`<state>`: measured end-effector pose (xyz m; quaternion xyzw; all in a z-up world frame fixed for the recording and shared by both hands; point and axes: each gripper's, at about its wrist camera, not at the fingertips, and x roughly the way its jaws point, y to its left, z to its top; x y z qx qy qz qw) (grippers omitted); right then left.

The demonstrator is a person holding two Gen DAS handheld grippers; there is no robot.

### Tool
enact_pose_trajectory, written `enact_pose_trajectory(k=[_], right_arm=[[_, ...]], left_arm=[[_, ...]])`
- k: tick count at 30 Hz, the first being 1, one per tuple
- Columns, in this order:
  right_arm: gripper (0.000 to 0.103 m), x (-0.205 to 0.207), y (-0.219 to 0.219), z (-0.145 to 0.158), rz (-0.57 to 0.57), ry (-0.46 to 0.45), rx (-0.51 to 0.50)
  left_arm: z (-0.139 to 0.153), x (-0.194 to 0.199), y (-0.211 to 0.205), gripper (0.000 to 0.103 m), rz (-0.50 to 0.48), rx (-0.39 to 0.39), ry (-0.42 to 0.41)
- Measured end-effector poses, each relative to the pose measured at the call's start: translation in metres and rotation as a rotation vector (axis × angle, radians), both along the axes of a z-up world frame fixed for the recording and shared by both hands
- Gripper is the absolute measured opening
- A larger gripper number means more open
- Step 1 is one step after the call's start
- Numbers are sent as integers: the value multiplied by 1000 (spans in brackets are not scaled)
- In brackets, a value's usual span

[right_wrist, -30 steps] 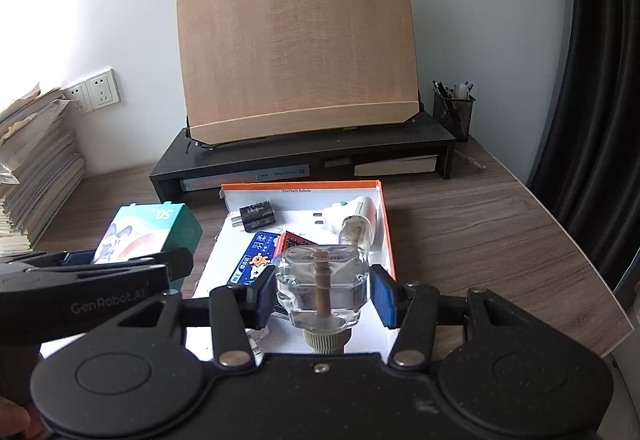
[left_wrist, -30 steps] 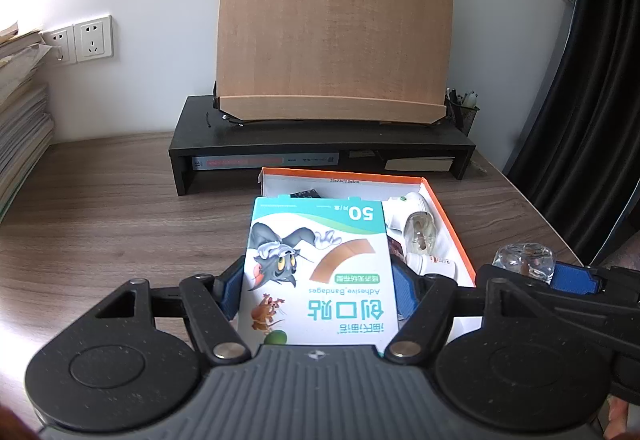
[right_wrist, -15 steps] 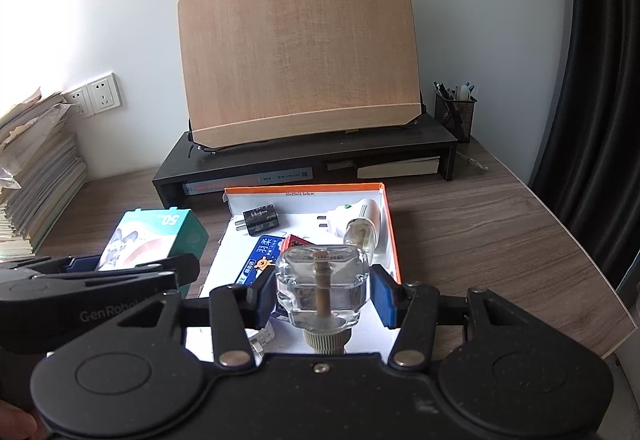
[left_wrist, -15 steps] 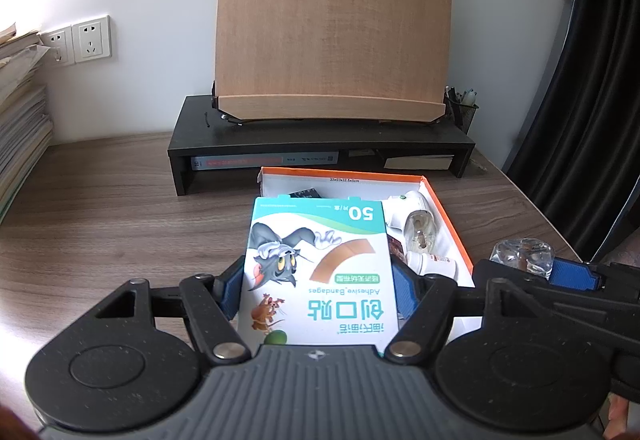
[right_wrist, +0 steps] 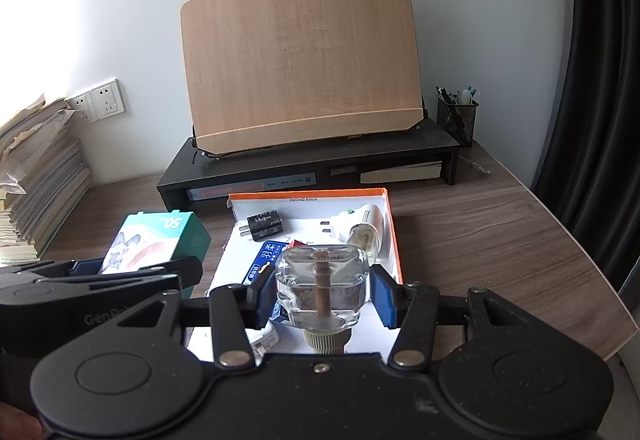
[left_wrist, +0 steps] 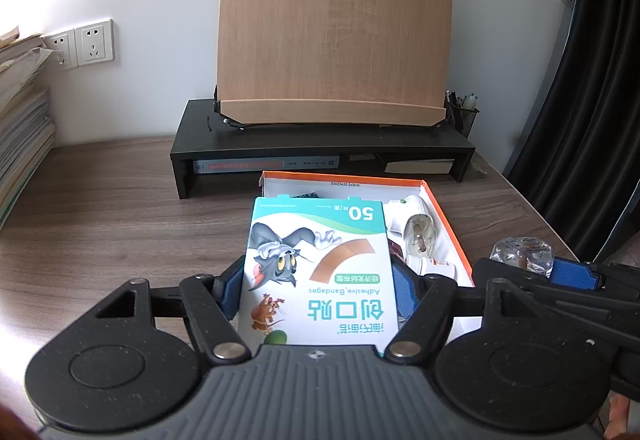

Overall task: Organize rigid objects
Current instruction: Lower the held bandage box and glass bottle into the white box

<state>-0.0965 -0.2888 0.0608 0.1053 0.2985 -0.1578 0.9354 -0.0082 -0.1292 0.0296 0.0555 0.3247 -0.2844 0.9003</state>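
My left gripper (left_wrist: pixel 318 282) is shut on a teal-and-white adhesive bandage box (left_wrist: pixel 316 240) with a cartoon cat, held above the desk left of the tray. That box (right_wrist: pixel 160 236) and the left gripper (right_wrist: pixel 136 269) also show at the left of the right wrist view. My right gripper (right_wrist: pixel 323 294) is shut on a clear square glass bottle (right_wrist: pixel 340 280), cap toward the camera, over the near end of a white tray with an orange rim (right_wrist: pixel 394 240). From the left wrist the bottle (left_wrist: pixel 522 256) and right gripper (left_wrist: pixel 536 274) sit right of the tray (left_wrist: pixel 444 216).
In the tray lie a black plug adapter (right_wrist: pixel 264 226), a white plug-in device (right_wrist: pixel 360 226) and a blue packet (right_wrist: pixel 266 258). Behind stands a black riser (right_wrist: pixel 320 160) bearing a wooden board (right_wrist: pixel 300 64), with a mesh pen holder (right_wrist: pixel 456 118) at its right. Stacked papers (right_wrist: pixel 40 192) fill the left; the desk edge (right_wrist: pixel 600 280) runs at right.
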Motion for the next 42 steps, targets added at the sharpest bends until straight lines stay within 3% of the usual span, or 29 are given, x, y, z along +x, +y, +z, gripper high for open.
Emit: enact_pose_trajectory(k=[42], right_arm=[[60,7,5,-6,-1,26,7]], left_arm=[[-4,10,7,72,3,3,22]])
